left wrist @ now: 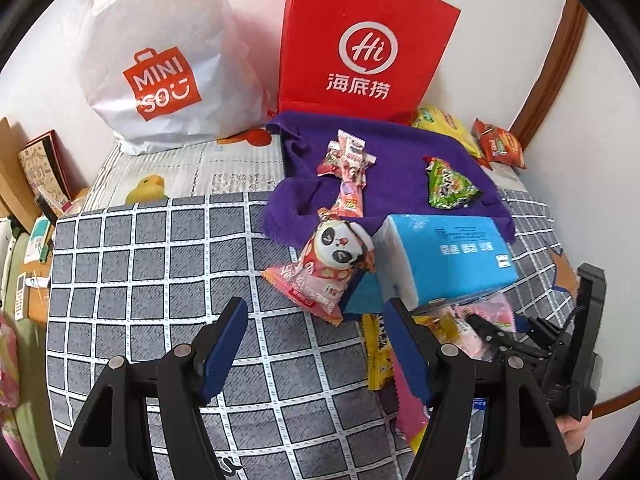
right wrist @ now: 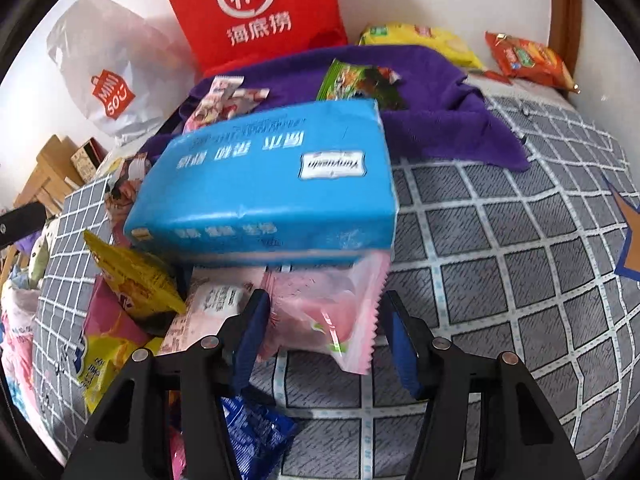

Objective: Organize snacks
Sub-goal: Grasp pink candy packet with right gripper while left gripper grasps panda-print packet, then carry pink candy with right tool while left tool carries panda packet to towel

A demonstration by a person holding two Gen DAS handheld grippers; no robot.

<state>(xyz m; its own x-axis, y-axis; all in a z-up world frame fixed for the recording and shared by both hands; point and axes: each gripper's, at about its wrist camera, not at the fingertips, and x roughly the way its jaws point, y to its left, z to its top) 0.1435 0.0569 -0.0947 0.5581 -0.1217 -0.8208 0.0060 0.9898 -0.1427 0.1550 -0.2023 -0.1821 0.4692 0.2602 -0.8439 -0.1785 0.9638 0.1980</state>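
Pink packet (right wrist: 324,316) lies on bed (right wrist: 500,240), tucked under blue tissue pack (right wrist: 272,184). Right gripper (right wrist: 324,336) jaws straddle it, left pad touching, right pad apart. Left gripper (left wrist: 316,344) jaws open, empty. Packet looks light, crinkly, slippery; grip mid-body, not the serrated edge.

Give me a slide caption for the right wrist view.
Right tool straddles a pink snack packet below a blue tissue pack.

Two bags (left wrist: 168,64) are stood against the wall behind a towel (left wrist: 400,148). A tissue pack (right wrist: 272,184) is laid before the towel, upon snack packets (right wrist: 320,312).
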